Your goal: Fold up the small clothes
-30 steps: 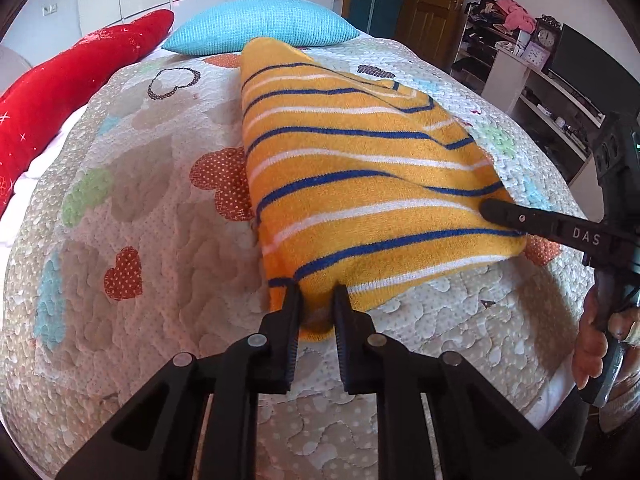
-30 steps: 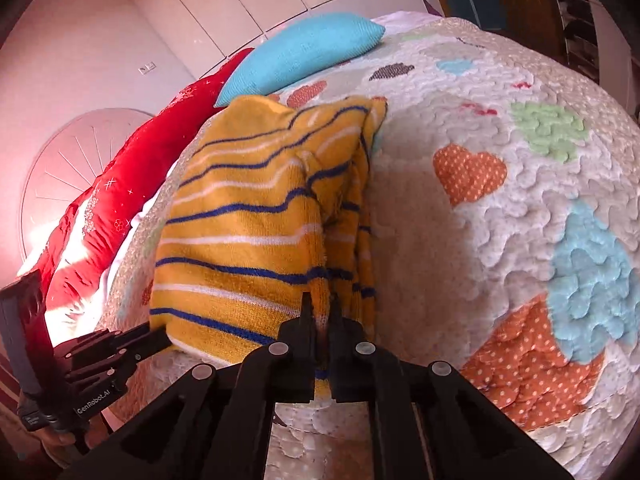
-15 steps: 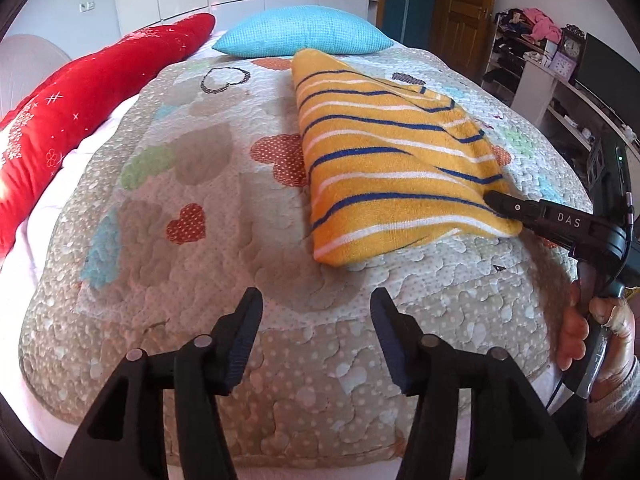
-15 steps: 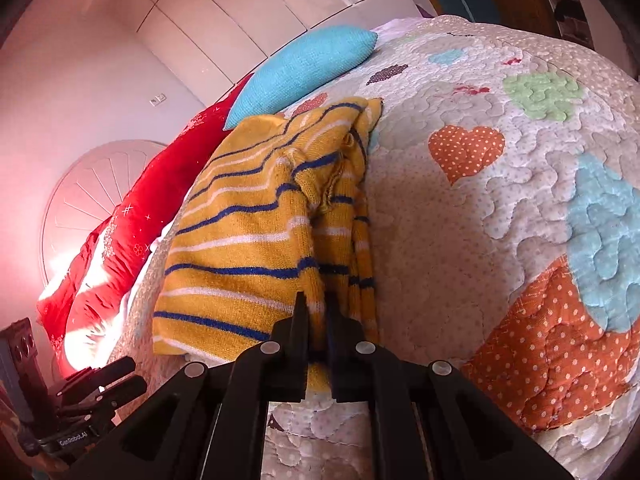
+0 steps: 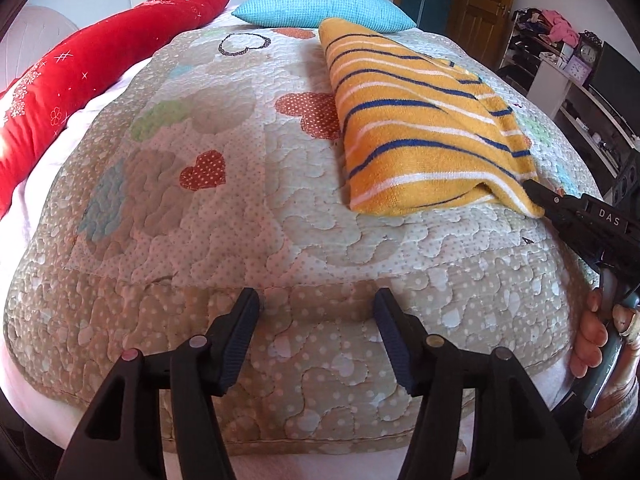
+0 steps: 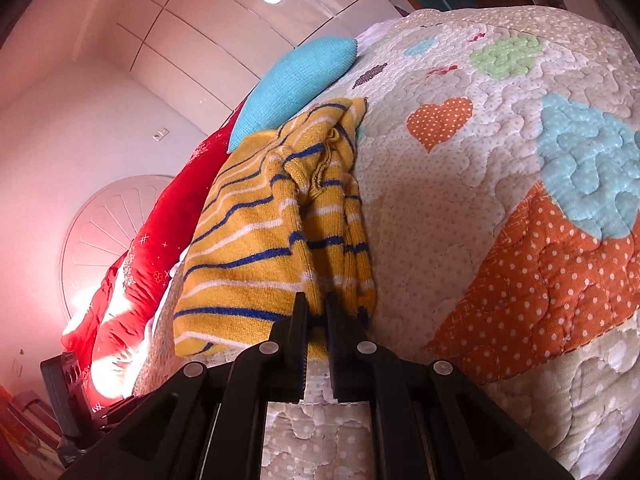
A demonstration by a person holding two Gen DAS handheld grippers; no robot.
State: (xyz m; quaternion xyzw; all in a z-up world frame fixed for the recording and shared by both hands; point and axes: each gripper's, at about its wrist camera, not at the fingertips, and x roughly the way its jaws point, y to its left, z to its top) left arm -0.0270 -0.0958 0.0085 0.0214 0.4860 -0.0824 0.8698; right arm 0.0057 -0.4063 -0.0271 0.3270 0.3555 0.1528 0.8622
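Left gripper (image 5: 316,312): hanging open over bare quilt (image 5: 192,232).
Right gripper (image 6: 316,312): pinching the striped garment's (image 5: 420,128) near corner.
Garment: lying lengthwise toward the pillow (image 5: 320,8), right of the left gripper.

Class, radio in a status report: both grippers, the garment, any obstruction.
Left gripper just opened, empty. Right gripper shut on striped sweater hem. Sweater folded on quilt. Nothing in the way.

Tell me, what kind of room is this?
Most likely a bedroom in a home: a bed under a heart-patterned quilt, a blue pillow and a long red cushion at its head, with cluttered shelves beside a wooden door.
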